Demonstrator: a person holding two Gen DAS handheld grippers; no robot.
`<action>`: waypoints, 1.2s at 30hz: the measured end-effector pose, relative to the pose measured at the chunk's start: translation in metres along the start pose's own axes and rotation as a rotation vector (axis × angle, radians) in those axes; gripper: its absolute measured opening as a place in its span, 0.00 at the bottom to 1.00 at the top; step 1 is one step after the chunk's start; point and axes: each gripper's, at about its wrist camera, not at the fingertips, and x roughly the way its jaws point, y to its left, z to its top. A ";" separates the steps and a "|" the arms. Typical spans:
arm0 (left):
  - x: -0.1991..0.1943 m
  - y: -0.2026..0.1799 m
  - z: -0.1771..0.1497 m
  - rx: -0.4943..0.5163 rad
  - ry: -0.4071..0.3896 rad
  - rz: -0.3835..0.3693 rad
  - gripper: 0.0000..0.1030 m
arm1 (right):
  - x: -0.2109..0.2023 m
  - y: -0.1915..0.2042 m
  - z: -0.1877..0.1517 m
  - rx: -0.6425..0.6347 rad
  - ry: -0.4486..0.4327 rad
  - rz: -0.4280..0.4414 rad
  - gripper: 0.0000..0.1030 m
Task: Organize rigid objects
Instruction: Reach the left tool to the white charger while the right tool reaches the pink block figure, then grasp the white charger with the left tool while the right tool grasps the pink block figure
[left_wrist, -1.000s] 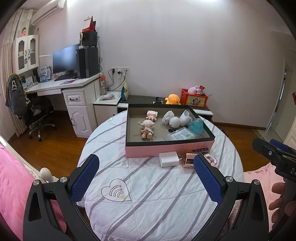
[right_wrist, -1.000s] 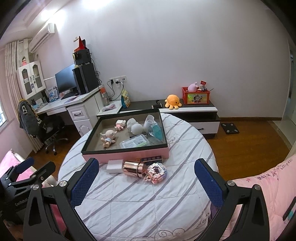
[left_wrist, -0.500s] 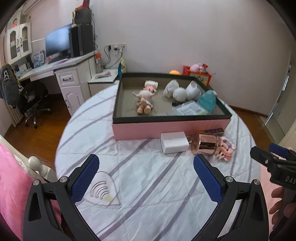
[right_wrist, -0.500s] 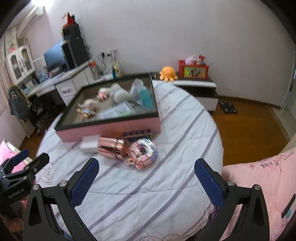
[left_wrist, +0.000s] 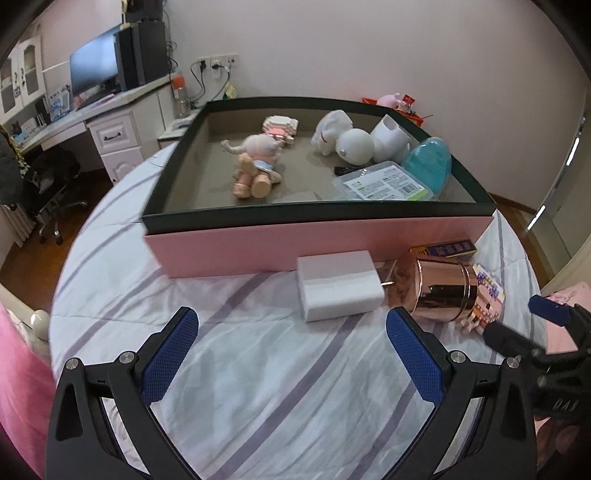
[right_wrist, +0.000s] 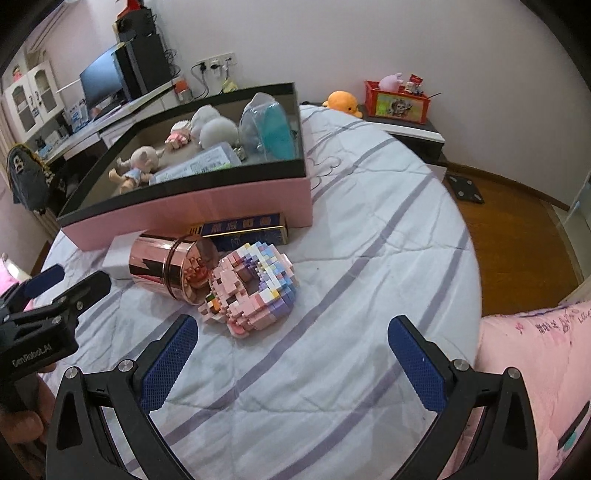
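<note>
Black left tool (right_wrist: 68, 280) lettered "GenRobot.AI", jaws apart, right tool (right_wrist: 291, 354) spread wide, holding nothing

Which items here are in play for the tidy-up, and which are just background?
In play:
- white charger
- rose-gold canister, on its side
- pastel brick donut
- dark blue flat box
- pink storage box, already holding toys

Background:
- orange plush octopus
- red box
- monitor
- desk chair
</note>
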 end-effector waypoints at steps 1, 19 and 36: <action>0.003 -0.001 0.001 0.001 0.004 -0.002 1.00 | 0.002 0.001 0.001 -0.007 0.003 -0.001 1.00; 0.032 -0.016 0.013 0.000 0.037 -0.067 0.73 | 0.020 0.006 0.008 -0.120 -0.042 0.063 0.76; 0.016 -0.006 0.006 -0.033 0.033 -0.126 0.62 | 0.006 -0.001 0.002 -0.066 -0.052 0.104 0.54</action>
